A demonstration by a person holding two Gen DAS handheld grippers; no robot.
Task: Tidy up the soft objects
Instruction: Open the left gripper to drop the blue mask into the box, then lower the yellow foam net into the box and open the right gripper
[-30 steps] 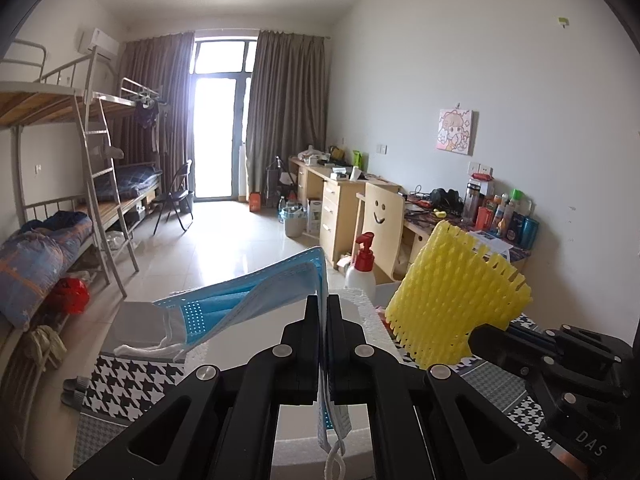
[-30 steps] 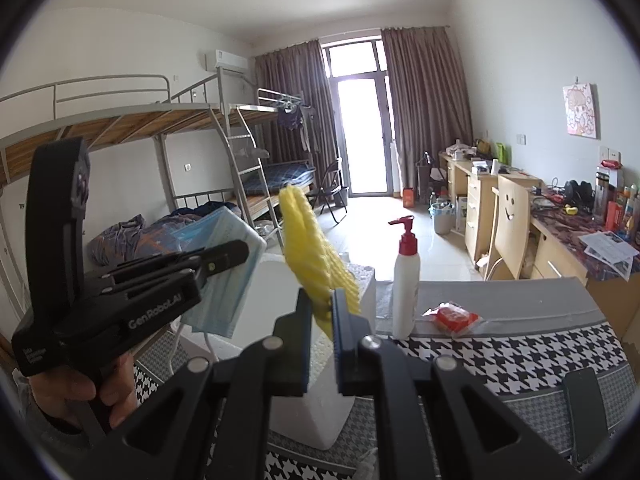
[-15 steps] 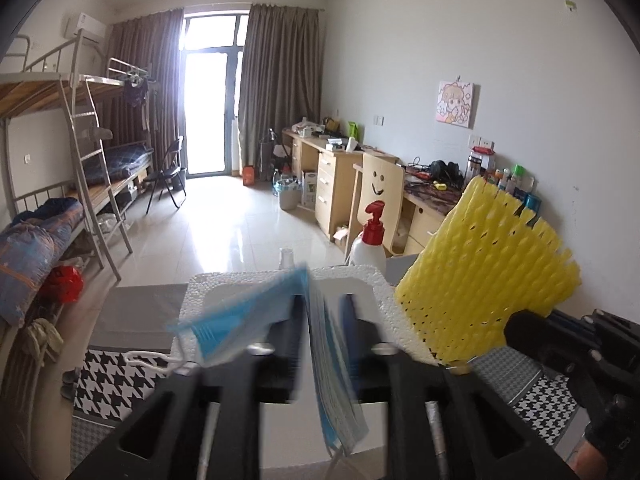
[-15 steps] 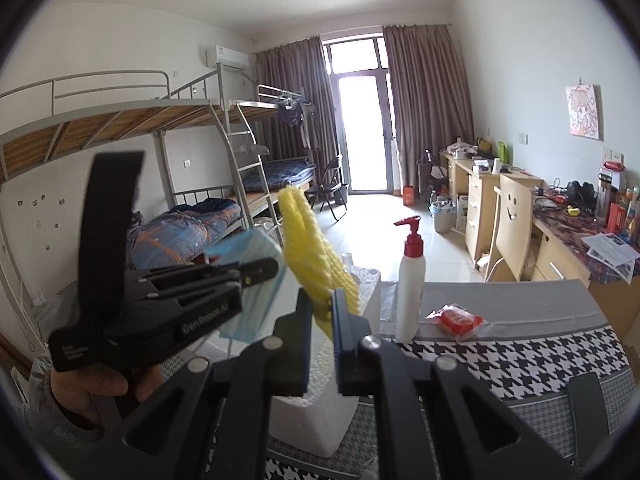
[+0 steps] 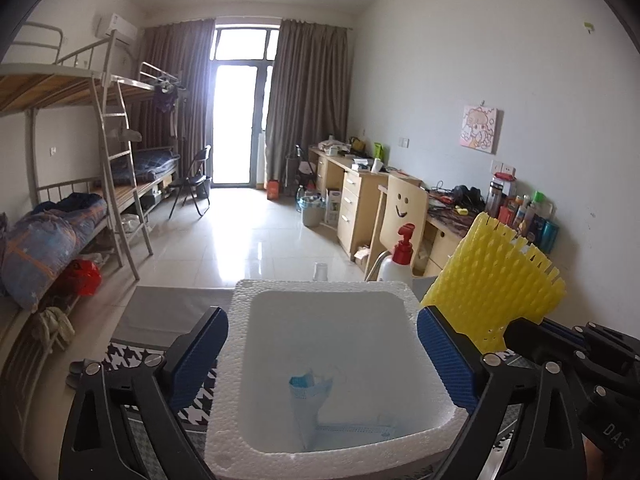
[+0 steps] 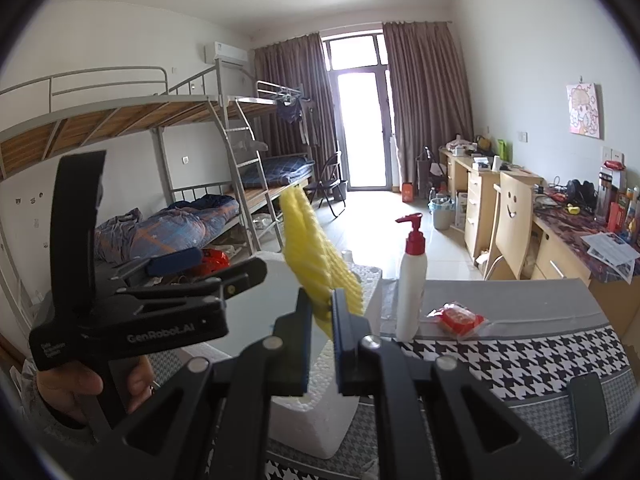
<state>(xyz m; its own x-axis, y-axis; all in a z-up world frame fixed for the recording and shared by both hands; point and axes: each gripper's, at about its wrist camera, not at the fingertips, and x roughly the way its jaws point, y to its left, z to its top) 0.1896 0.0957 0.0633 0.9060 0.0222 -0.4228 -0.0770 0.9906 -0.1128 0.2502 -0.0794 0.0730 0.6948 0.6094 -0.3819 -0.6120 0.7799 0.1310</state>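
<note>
The left tongs [image 5: 322, 344] hover over a white foam box [image 5: 240, 364] on the worktop [image 6: 520, 344]; their jaws have just been opening and now stand wide, nothing between the blue pads. A blue face mask [image 5: 310, 404] lies crumpled inside the box near its front wall, free of the tongs. The right tongs [image 6: 320, 316] are clamped narrow on a yellow foam net sleeve [image 6: 316, 256], which sticks up above the box's rim. In the right wrist view the side of the left tongs reads "GenRobot.AI", with a hand [image 6: 76, 396] wrapped round the grip below. In the left wrist view the right tongs' body shows "DAS" at the lower right edge. A white pump bottle [image 6: 412, 288] with a red top stands beside the box, a small red packet [image 6: 456, 318] just beyond it; any print on either is too small to read.
</note>
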